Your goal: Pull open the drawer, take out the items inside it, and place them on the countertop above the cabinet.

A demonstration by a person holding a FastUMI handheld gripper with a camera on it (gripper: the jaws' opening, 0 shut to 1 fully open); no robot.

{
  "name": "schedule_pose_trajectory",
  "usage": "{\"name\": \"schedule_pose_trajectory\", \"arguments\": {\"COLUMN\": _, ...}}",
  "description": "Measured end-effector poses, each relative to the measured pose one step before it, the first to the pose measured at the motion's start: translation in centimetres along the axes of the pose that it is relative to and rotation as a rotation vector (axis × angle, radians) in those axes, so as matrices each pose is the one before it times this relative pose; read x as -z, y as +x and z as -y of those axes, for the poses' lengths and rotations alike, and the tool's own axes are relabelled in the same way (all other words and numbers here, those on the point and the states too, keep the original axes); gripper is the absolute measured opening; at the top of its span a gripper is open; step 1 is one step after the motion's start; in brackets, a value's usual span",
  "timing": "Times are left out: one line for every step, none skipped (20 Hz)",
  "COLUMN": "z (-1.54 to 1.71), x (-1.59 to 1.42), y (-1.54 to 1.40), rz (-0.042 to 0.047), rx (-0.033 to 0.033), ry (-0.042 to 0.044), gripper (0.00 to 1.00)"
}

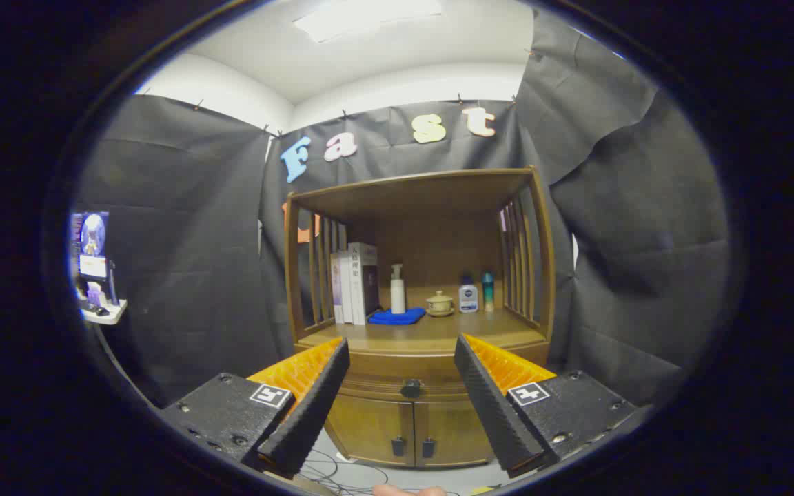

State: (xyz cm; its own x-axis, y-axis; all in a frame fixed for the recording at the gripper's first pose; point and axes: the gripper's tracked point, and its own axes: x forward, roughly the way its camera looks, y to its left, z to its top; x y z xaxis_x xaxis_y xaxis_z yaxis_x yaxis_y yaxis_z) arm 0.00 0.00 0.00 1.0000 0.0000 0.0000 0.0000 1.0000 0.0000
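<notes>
Gripper (402, 358) held well back from the wooden cabinet (418, 331), fingers spread wide with nothing between them; ridged, wedge-shaped inner faces, flat plates with square markers behind. Between and just beyond the fingertips sits the drawer (407, 386), a shallow curved band of brown wood with a small dark knob (411, 389) at its middle, closed. Below it, two plain wooden doors (411, 430), each with a small dark handle. Above the drawer, the bench (438, 335), smooth brown wood, roofed by a shelf and fenced by slatted sides. On it, left to right: upright books (354, 282), a folded blue cloth (397, 317), a tall white pump bottle (397, 289), a small lidded ceramic cup (439, 303), a squat white bottle (468, 295), a slim teal bottle (488, 291). Thin cables (342, 474) lie on the pale floor near the cabinet's foot. Far left, a small white shelf (104, 313) carries a lit screen (92, 251).
</notes>
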Motion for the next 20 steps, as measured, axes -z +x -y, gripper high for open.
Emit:
{"name": "schedule_pose_trajectory", "arguments": {"z": 0.189, "x": 0.071, "y": 0.238, "rz": -0.00437, "rx": 0.00659, "ry": 0.00221, "gripper": 1.0}}
{"name": "schedule_pose_trajectory", "arguments": {"z": 0.102, "x": 0.235, "y": 0.2, "rz": -0.00299, "rx": 0.00183, "ry": 0.00312, "gripper": 0.99}}
{"name": "schedule_pose_trajectory", "arguments": {"z": -0.013, "x": 0.143, "y": 0.136, "rz": -0.00451, "rx": 0.0017, "ry": 0.00103, "gripper": 0.99}}
{"name": "schedule_pose_trajectory", "arguments": {"z": 0.173, "x": 0.316, "y": 0.151, "rz": -0.00503, "rx": 0.00473, "ry": -0.00096, "gripper": 1.0}}
{"name": "schedule_pose_trajectory", "arguments": {"z": 0.057, "x": 0.153, "y": 0.194, "rz": -0.00289, "rx": 0.00191, "ry": -0.00215, "gripper": 1.0}}
{"name": "schedule_pose_trajectory", "arguments": {"z": 0.112, "x": 0.28, "y": 0.104, "rz": -0.0038, "rx": 0.0057, "ry": -0.00276, "gripper": 1.0}}
{"name": "schedule_pose_trajectory", "arguments": {"z": -0.039, "x": 0.052, "y": 0.095, "rz": -0.00027, "rx": 0.00106, "ry": -0.00042, "gripper": 1.0}}
{"name": "schedule_pose_trajectory", "arguments": {"z": -0.031, "x": 0.138, "y": 0.138, "rz": -0.00454, "rx": 0.00406, "ry": 0.00002, "gripper": 1.0}}
{"name": "schedule_pose_trajectory", "arguments": {"z": -0.136, "x": 0.029, "y": 0.147, "rz": -0.0007, "rx": -0.0025, "ry": 0.00195, "gripper": 1.0}}
{"name": "schedule_pose_trajectory", "arguments": {"z": -0.158, "x": 0.091, "y": 0.114, "rz": -0.00047, "rx": 0.00095, "ry": -0.00091, "gripper": 1.0}}
{"name": "schedule_pose_trajectory", "arguments": {"z": -0.142, "x": -0.019, "y": 0.063, "rz": 0.00489, "rx": 0.00172, "ry": -0.00372, "gripper": 1.0}}
{"name": "schedule_pose_trajectory", "arguments": {"z": 0.05, "x": -0.154, "y": 0.011, "rz": 0.0089, "rx": 0.00888, "ry": -0.00701, "gripper": 1.0}}
{"name": "schedule_pose_trajectory", "arguments": {"z": 0.001, "x": -0.171, "y": 0.04, "rz": 0.00945, "rx": 0.00813, "ry": -0.00745, "gripper": 1.0}}
{"name": "schedule_pose_trajectory", "arguments": {"z": -0.371, "x": -0.023, "y": 0.004, "rz": 0.00627, "rx": 0.00037, "ry": -0.00284, "gripper": 1.0}}
{"name": "schedule_pose_trajectory", "arguments": {"z": -0.223, "x": -0.116, "y": 0.058, "rz": 0.00387, "rx": -0.00064, "ry": 0.00099, "gripper": 1.0}}
{"name": "schedule_pose_trajectory", "arguments": {"z": -0.105, "x": 0.039, "y": 0.123, "rz": 0.00014, "rx": 0.00337, "ry": 0.0029, "gripper": 1.0}}
{"name": "schedule_pose_trajectory", "arguments": {"z": -0.008, "x": 0.051, "y": 0.156, "rz": -0.00476, "rx": 0.00477, "ry": 0.00337, "gripper": 1.0}}
{"name": "schedule_pose_trajectory", "arguments": {"z": -0.202, "x": 0.026, "y": 0.068, "rz": -0.00134, "rx": 0.00356, "ry": 0.00375, "gripper": 1.0}}
{"name": "schedule_pose_trajectory", "arguments": {"z": -0.074, "x": 0.0, "y": 0.102, "rz": -0.00037, "rx": 0.00602, "ry": 0.00202, "gripper": 1.0}}
{"name": "schedule_pose_trajectory", "arguments": {"z": -0.112, "x": 0.053, "y": 0.125, "rz": 0.00014, "rx": 0.00466, "ry": 0.00038, "gripper": 1.0}}
